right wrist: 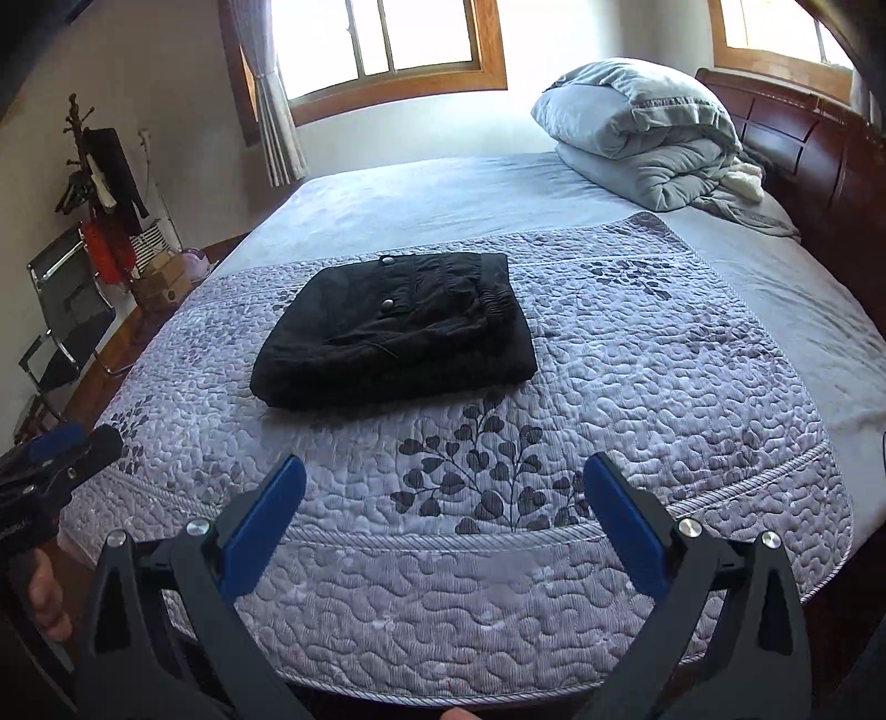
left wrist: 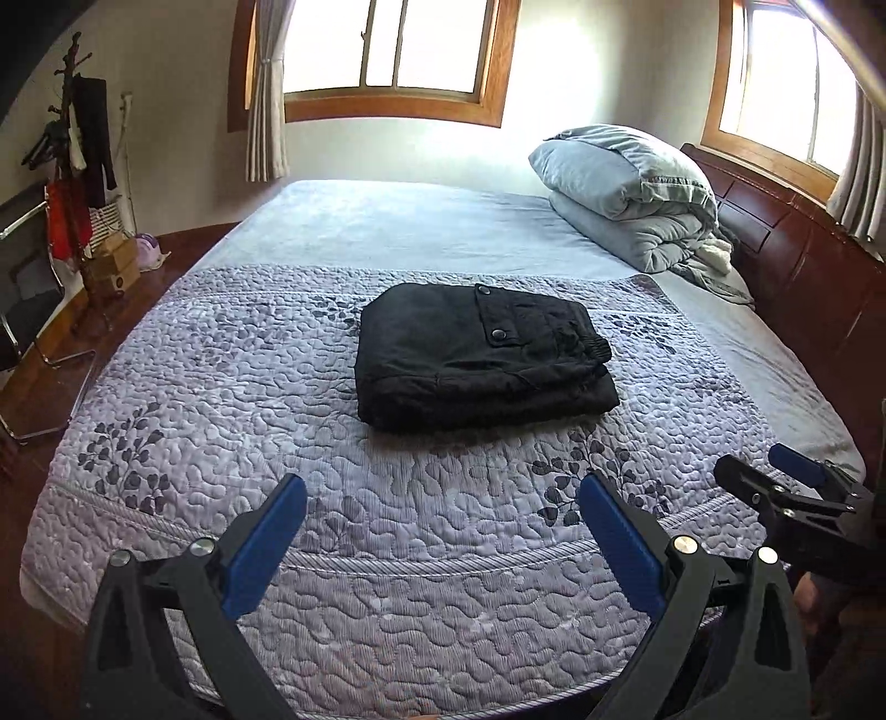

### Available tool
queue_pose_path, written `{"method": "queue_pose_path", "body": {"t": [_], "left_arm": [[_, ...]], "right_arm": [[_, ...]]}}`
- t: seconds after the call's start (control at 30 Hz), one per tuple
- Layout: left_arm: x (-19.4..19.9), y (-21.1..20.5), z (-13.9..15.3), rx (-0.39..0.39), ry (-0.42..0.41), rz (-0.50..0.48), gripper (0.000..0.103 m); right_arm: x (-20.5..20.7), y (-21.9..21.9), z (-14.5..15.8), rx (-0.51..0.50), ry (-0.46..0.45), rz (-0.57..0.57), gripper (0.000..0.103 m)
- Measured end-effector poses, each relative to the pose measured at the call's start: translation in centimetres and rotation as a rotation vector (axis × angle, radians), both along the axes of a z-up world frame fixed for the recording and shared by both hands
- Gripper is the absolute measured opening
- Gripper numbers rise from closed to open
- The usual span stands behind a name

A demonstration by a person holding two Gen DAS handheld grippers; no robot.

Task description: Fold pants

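Both open tools hover apart from folded pants.

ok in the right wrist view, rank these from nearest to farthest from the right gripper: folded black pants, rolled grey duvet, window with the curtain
1. Folded black pants: nearest the right gripper, ahead and slightly left, lying on the patterned quilt.
2. Rolled grey duvet: farther back on the right, by the headboard.
3. Window with the curtain: farthest, on the back wall beyond the bed.
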State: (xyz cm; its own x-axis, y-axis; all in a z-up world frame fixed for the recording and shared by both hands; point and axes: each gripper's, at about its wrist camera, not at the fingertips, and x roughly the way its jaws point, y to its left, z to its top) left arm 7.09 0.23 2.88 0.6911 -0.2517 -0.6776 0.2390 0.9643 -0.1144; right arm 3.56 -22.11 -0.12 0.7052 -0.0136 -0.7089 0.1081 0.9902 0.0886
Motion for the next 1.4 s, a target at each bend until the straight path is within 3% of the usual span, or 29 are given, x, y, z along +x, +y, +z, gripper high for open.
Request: {"method": "queue_pose_path", "body": {"t": [0.67, 1.4], "left_arm": [[-2.3, -0.5, 1.5, 0.08, -0.04, 0.012, 0.099], [-1.0, 0.2, -1.0, 0.091, 0.011, 0.071, 0.099]], "right_arm": [[-1.2, 0.7, 0.8, -0.07, 0.046, -0.077, 0.1], [-1.6, 0.4, 1.2, -0.096, 0.042, -0.087, 0.1]]}}
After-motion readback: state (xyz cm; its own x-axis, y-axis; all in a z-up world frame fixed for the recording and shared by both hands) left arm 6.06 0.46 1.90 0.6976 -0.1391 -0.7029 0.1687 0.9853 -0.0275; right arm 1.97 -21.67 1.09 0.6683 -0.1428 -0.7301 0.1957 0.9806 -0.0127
